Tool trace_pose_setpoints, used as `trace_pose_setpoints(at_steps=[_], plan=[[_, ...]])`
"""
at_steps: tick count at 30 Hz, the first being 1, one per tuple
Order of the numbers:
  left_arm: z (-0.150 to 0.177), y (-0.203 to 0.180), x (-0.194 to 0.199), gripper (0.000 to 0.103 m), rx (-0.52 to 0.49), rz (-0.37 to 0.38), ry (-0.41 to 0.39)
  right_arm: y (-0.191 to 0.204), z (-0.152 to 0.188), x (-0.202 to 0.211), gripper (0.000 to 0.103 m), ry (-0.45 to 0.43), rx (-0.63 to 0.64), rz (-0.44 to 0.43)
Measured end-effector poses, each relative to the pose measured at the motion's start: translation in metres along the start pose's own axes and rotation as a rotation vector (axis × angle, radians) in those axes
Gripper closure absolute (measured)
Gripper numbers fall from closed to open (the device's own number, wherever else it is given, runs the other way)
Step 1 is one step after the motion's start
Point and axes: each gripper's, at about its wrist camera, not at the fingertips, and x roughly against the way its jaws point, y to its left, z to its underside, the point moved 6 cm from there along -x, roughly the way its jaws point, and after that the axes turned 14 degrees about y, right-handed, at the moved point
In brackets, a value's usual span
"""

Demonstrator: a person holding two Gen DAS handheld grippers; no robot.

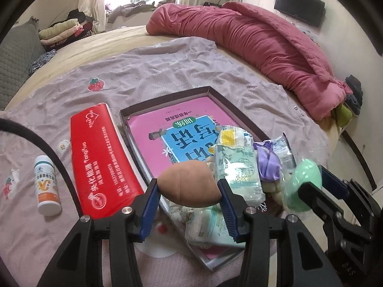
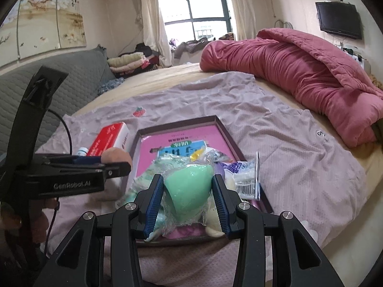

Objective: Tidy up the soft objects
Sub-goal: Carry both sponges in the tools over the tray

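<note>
Bedroom, lilac sheet [image 2: 275,124] on bed: L hand-held gripper [image 1: 189,189] clamping brown sponge [image 1: 190,184], R [image 2: 188,191] clamping green one [image 2: 189,186].

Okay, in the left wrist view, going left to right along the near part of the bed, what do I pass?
White pill bottle → red box → brown sponge in the left gripper → purple glove → green sponge in the right gripper.

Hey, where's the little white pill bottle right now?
In the left wrist view, the white pill bottle lies on the lilac blanket at far left, just left of the red box, outside the tray.
</note>
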Motion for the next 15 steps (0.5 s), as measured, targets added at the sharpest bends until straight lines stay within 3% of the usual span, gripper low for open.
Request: trace_pose_setpoints(at_steps=[15], plan=[[-0.003,-0.007,-0.035,0.054,-0.013,-0.015,0.055,-0.004,0.016,-0.023,0.060,0.074,0.027,-0.005]])
